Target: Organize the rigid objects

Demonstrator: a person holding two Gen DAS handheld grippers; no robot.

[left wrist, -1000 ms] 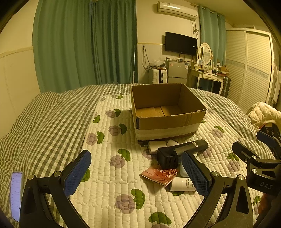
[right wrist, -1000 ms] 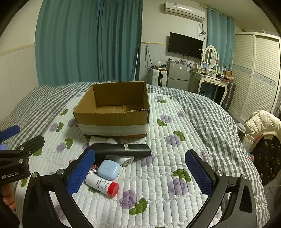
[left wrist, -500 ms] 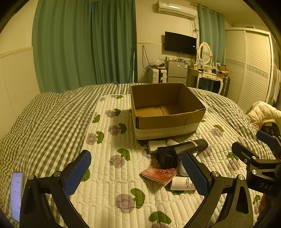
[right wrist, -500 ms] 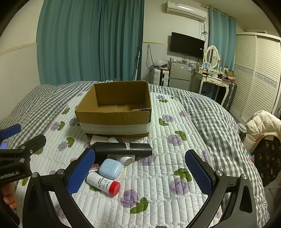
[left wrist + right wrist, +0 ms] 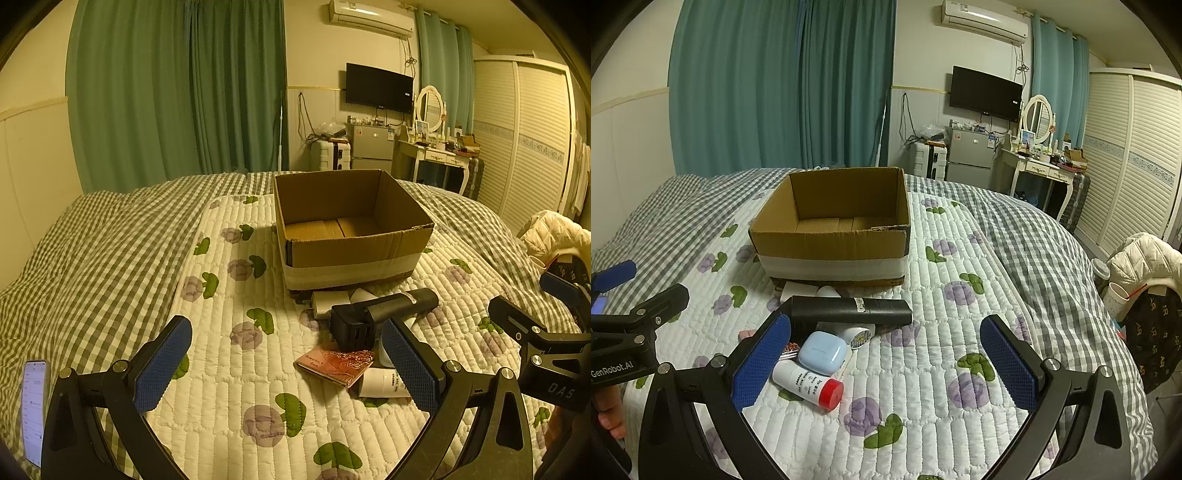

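Both grippers spread wide, nothing between the pads. Left gripper (image 5: 284,365) and right gripper (image 5: 886,363) hang low over the near part of the quilted floral mat (image 5: 923,369) on the bed.

Empty cardboard box (image 5: 834,225) sits mid-mat, open top. A small pile lies on the mat touching or just beside the box's near wall: black cylindrical device (image 5: 849,310) on top, long axis running left-right, roughly parallel to that wall; pale blue earbud case (image 5: 823,351) just in front of it; white bottle with red cap (image 5: 809,384) nearest, lying on its side, cap pointing toward the near right. Reddish patterned booklet (image 5: 336,363) lies flat at the pile's left near edge.

Key relation: the pile lies ahead-left of the right gripper, beside its left pad; it lies ahead-right of the left gripper, partly behind its right pad. Neither arm is clearly nearer. Judgement: the bottle or case is the easiest first pick, and the bottle would need the pads set across its axis.
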